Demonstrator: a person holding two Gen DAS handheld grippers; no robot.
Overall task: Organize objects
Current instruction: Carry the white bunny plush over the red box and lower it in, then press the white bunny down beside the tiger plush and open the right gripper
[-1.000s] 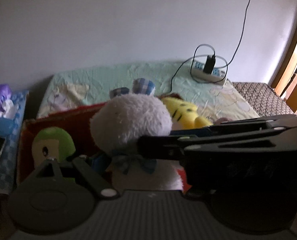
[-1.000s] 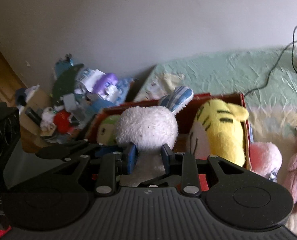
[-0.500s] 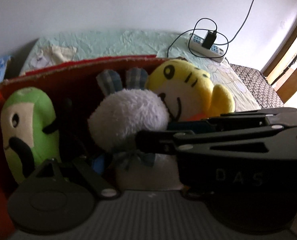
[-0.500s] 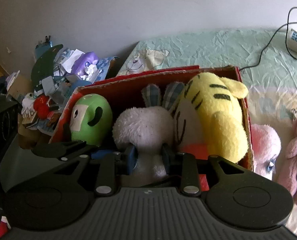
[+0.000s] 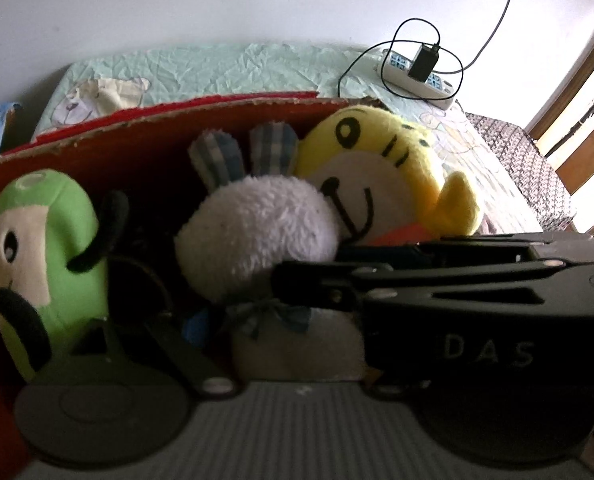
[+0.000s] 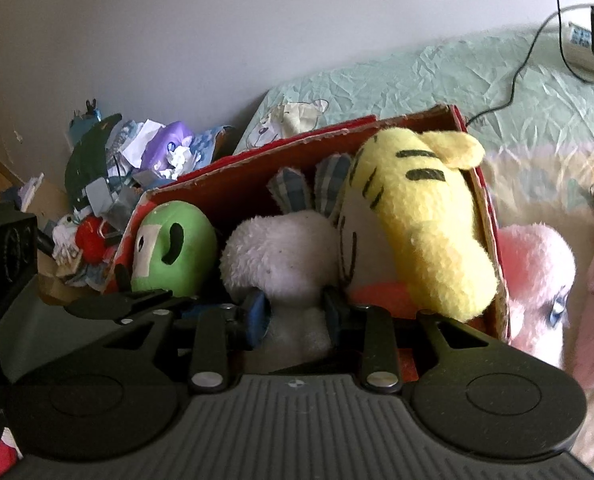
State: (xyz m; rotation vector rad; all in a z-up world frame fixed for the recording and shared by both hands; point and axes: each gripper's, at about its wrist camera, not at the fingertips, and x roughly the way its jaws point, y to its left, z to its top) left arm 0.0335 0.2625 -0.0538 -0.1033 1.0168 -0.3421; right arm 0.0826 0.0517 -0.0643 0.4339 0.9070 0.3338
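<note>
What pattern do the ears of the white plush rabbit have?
The rabbit's ears have a blue and grey checked pattern, clearest in the left wrist view.

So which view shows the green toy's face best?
The left wrist view: the green toy is near, with an eye, mouth and whole front visible. In the right wrist view it is smaller, and the left tool hides its lower part.

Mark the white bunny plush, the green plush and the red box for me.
white bunny plush (image 6: 285, 252), right wrist view, on its fluffy head.
green plush (image 6: 177, 252), right wrist view, on its face.
red box (image 5: 169, 148), left wrist view, on the inner back wall.
</note>
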